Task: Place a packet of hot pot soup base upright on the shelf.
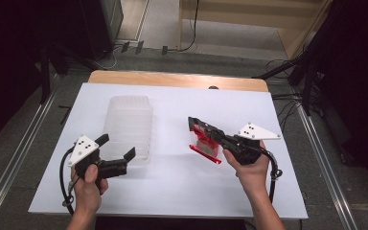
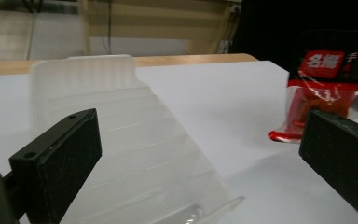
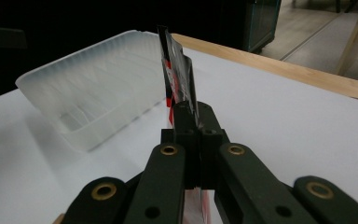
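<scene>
Presently, two pairs of tongs are being held over a white-topped bench [image 1: 172, 187] with a wooden far edge. The left tongs [image 1: 117, 147] are being gripped by the person's left hand [image 1: 88, 184], and their black jaws are being kept spread wide with nothing between them. Just ahead of these tongs, a translucent, ribbed, rectangular plastic container [image 1: 128, 125] is lying on the bench; in the left gripper view the container [image 2: 135, 140] is seen running forward from between the open jaws, its near rim close to them.

The right tongs [image 1: 206, 128] are being gripped by the right hand [image 1: 251, 170], and their jaws are being pressed together on a flat clear plastic packet with a red-and-black printed card [image 1: 205, 143]. The packet is being pinched at one side, its lower red edge resting at or just above the bench surface. In the right gripper view the packet [image 3: 175, 77] is seen edge-on, standing upright from the closed jaws, with the container [image 3: 93, 88] lying beyond and to the left of these tongs. The two pairs of tongs are being held well apart.
</scene>
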Demonstrator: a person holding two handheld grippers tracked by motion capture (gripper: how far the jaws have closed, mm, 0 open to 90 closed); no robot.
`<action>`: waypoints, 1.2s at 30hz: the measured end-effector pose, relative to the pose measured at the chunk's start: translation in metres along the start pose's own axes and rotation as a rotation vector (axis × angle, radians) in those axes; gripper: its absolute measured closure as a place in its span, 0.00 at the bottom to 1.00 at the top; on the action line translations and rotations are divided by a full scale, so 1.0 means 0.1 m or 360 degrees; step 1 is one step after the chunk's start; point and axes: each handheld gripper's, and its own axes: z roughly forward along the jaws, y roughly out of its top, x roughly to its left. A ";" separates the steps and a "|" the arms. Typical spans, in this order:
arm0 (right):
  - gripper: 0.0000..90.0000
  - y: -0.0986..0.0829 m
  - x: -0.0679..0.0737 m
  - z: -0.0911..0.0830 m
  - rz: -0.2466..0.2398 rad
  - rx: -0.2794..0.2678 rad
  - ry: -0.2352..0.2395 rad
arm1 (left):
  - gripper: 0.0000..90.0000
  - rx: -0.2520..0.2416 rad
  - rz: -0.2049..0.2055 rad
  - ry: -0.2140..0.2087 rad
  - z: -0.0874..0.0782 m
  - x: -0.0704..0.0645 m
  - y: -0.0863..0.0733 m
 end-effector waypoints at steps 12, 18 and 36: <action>1.00 0.27 0.06 0.22 0.0027 -0.0046 0.0075 | 0.00 0.0012 -0.0010 0.0168 -0.10 0.34 -0.08; 1.00 0.40 0.13 0.32 0.0000 -0.0045 0.0072 | 0.00 0.0028 -0.0053 0.0196 -0.13 0.49 -0.12; 1.00 0.70 0.29 0.58 -0.0062 -0.0065 0.0161 | 0.00 0.0073 -0.0037 0.0259 -0.19 0.63 -0.15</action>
